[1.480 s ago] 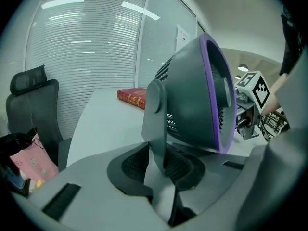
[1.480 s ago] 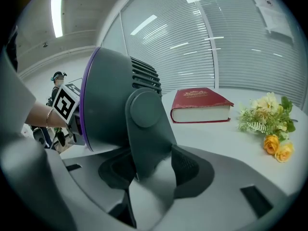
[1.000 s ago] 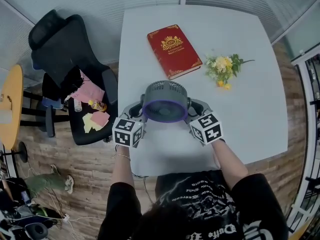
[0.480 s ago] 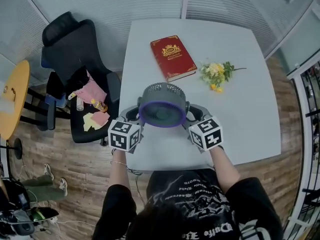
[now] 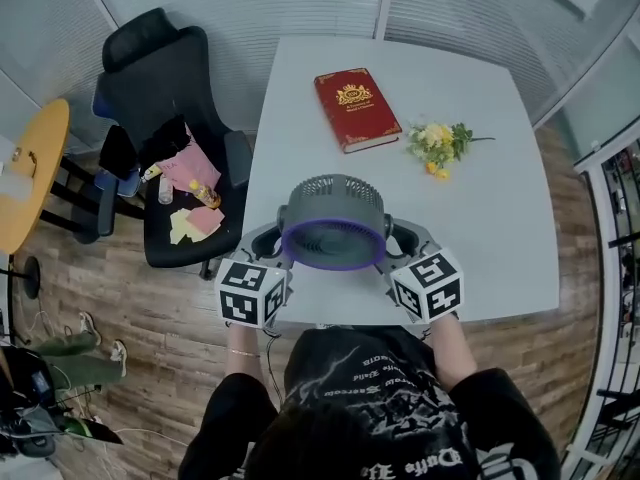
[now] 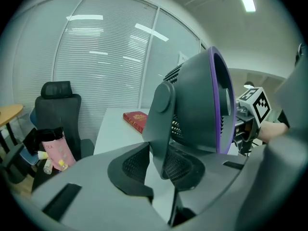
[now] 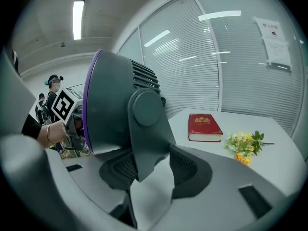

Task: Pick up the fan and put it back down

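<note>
Above the tabletop's (image 5: 480, 218) near edge, head view: carries the fan (image 5: 333, 223) between left gripper (image 5: 278, 245) and right gripper (image 5: 392, 243), higher than a second ago. Reads as lift done, lowering to come.

Left gripper view: clamps the fan's side arm.

Right gripper view: clamps the opposite arm. Purple face aims back at the person, axis tilted upward.

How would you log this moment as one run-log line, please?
fan held above white table | left gripper: shut on fan bracket | right gripper: shut on fan bracket | red book, flowers on table
</note>
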A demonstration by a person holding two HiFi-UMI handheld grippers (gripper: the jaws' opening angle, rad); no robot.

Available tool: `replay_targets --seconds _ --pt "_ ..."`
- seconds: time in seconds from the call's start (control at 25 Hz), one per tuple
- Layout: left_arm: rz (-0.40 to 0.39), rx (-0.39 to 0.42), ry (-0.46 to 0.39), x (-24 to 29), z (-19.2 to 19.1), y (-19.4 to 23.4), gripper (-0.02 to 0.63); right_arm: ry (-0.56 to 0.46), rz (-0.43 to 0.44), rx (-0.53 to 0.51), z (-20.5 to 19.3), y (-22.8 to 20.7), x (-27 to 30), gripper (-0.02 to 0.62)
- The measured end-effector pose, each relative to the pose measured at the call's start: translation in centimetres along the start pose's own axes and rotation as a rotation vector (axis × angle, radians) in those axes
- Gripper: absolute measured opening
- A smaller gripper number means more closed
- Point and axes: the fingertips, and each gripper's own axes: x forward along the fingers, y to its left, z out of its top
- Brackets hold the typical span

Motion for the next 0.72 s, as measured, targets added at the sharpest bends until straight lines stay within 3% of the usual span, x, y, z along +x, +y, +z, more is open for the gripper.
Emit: replay_targets --seconds 0.2,0.36,0.72 --pt "0.065 -0.003 -0.071 -3.8 0.4 -1.2 0.074 -0.019 0.008 -0.008 0.2 2.6 -2.2 0.183" --pt "0.059 -0.014 -0.108 -5.7 0.3 -2.1 0.074 -0.034 -0.001 -0.015 0.3 4.1 -3.9 0.181" --pt "0.039 0.026 -0.105 -6.3 -0.2 -2.5 0.069 -0.054 -0.046 -0.007 -0.3 5.2 -4.9 0.181"
